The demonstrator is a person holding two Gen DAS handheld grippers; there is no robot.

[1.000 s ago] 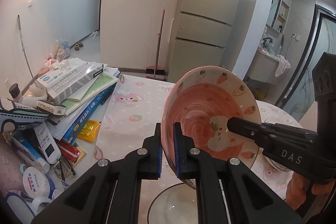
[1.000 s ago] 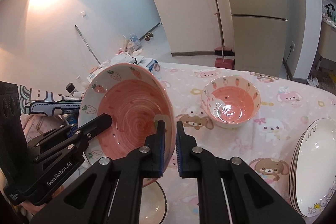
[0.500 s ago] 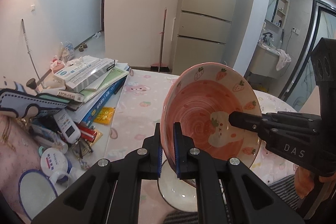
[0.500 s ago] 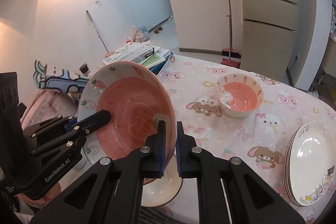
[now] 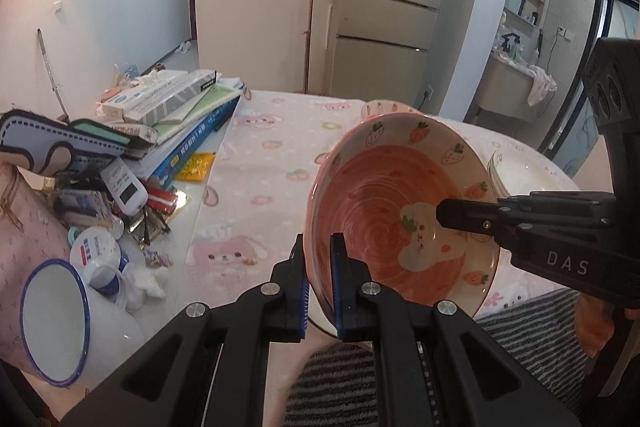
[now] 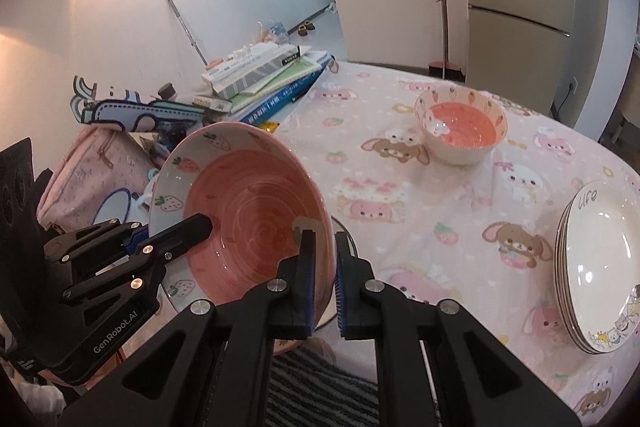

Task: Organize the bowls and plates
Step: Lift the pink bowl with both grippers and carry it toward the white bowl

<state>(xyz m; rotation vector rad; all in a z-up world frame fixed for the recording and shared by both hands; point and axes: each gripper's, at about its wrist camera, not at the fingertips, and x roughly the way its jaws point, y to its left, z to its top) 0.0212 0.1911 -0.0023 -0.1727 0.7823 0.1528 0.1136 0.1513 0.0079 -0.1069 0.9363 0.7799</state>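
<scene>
Both my grippers were clamped on the pink strawberry bowl, one on each side of its rim. My left gripper pinched the near-left edge; my right gripper pinched the opposite edge. The bowl was tilted, its inside facing both cameras, and held off the pink tablecloth. Small carrot bowl sat further out, plate stack well to the right.

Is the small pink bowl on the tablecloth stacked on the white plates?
No, the small pink bowl stands alone on the tablecloth, clearly apart from the stack of white plates near the table's right edge.
</scene>
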